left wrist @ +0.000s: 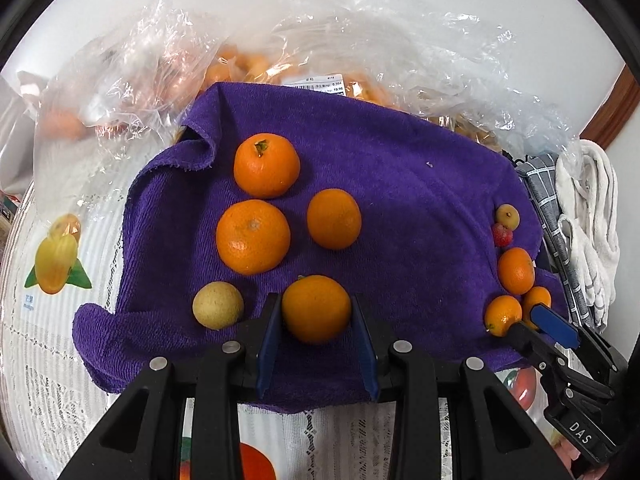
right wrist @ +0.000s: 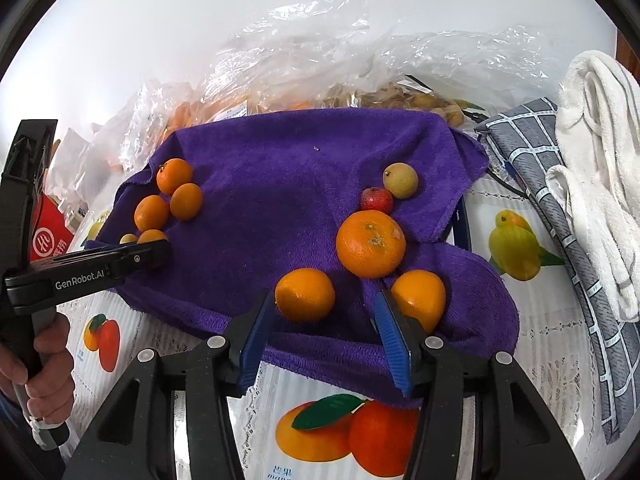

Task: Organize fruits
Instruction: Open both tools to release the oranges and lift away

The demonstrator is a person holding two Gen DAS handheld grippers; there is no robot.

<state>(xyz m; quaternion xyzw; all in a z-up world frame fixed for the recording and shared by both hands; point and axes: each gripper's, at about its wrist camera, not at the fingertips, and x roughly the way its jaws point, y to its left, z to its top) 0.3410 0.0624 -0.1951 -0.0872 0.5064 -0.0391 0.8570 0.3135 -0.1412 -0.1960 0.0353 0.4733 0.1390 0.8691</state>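
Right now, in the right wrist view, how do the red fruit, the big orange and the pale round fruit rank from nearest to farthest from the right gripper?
From the right gripper:
1. Big orange, just beyond the fingers, slightly right.
2. Red fruit, directly behind the orange.
3. Pale round fruit, farthest back, to the right.

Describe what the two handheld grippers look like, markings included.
Both are black plastic with angular cut-out arms, silver pivot bolts and ribbed blue pads lining the jaws. The left gripper shows white "GenRobot.AI" lettering along its side in the right wrist view; the right gripper carries white "DAS" lettering in the left wrist view.
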